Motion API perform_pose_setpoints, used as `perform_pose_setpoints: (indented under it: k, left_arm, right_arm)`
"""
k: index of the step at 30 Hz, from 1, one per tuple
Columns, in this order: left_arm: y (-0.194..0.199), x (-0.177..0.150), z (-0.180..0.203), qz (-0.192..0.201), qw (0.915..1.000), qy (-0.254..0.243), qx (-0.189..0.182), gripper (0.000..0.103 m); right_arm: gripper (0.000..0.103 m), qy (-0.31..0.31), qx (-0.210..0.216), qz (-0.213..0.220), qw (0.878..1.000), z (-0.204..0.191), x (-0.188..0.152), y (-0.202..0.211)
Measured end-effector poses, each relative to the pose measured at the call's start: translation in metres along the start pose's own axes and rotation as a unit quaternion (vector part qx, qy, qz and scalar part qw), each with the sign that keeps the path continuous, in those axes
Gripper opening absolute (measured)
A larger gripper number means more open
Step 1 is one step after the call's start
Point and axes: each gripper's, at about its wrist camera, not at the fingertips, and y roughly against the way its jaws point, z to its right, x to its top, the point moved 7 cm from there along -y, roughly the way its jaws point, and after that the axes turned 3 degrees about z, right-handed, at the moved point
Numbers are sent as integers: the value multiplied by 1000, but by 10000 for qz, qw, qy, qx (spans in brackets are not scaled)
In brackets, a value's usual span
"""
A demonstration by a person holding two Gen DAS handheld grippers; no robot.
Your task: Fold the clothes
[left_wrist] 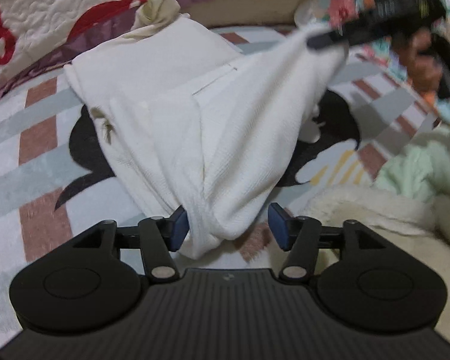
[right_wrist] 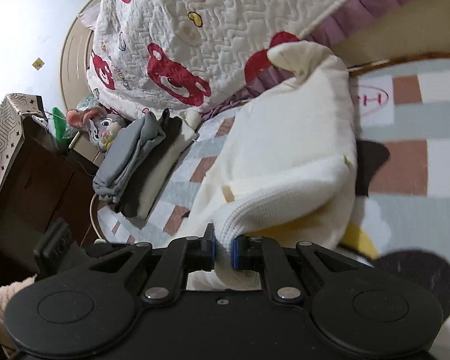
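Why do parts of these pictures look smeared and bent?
Left wrist view: the other gripper at top right is smeared by motion, while the white garment is sharper. Right wrist view: mostly sharp. Both views: the wide lens curves straight lines near the edges.

Cream knit garment (left_wrist: 195, 114) (ribbed, partly folded) lies bunched; one corner lifted.

A home bedroom: a bed spread with a checked sheet (right_wrist: 411, 138) in pink, grey and white fills the frame, a quilted cover (right_wrist: 171, 30) with red bear prints heaped at the top, a plush rabbit toy (right_wrist: 100, 124) and a stack of folded clothes (right_wrist: 141, 162) at left, beside a dark wooden cabinet (right_wrist: 36, 162)
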Motion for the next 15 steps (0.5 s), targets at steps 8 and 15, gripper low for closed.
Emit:
perform_pose_setpoints:
  k: [8,15]
  left_arm:
    - [5,0,6,100,9939,-919,608,6]
    - [39,-13,1,58,9843,-1411,1056,4]
  right_arm:
    - [13,-90,298,75,9995,-14,31,10]
    - [13,-219,142,-255,9993,8,-19,17]
